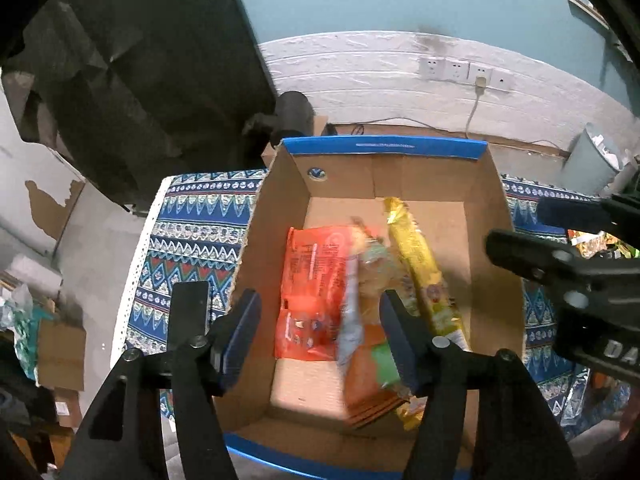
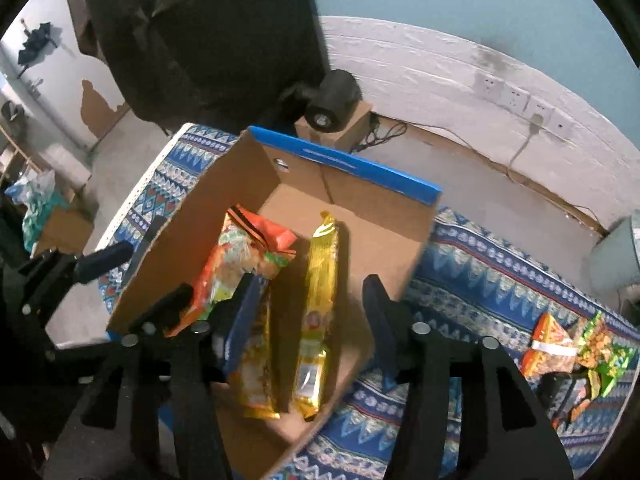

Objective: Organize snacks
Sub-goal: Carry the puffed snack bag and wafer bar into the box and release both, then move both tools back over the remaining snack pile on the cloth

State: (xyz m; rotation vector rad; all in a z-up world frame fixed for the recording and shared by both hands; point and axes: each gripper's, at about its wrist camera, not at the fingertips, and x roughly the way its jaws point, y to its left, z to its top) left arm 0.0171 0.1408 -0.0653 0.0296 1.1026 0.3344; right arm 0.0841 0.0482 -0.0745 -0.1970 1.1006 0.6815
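An open cardboard box with a blue rim (image 1: 380,146) (image 2: 360,168) stands on the patterned cloth. Inside lie an orange packet (image 1: 312,280), a long yellow packet (image 1: 424,272) (image 2: 320,280), a second yellow packet (image 2: 256,364) and a blurred orange-and-green noodle packet (image 1: 364,344) (image 2: 240,256). My left gripper (image 1: 320,332) hangs open over the box, and the blurred packet shows between its fingers without the pads touching it. My right gripper (image 2: 310,320) is also open above the box, over the long yellow packet. Each gripper shows at the edge of the other's view.
The blue patterned tablecloth (image 2: 480,280) covers the table around the box. Two more snack packets, orange (image 2: 548,348) and green (image 2: 600,352), lie on it to the right. A black camera on a small carton (image 2: 336,96) stands behind the box; a grey bin (image 1: 596,156) sits on the floor.
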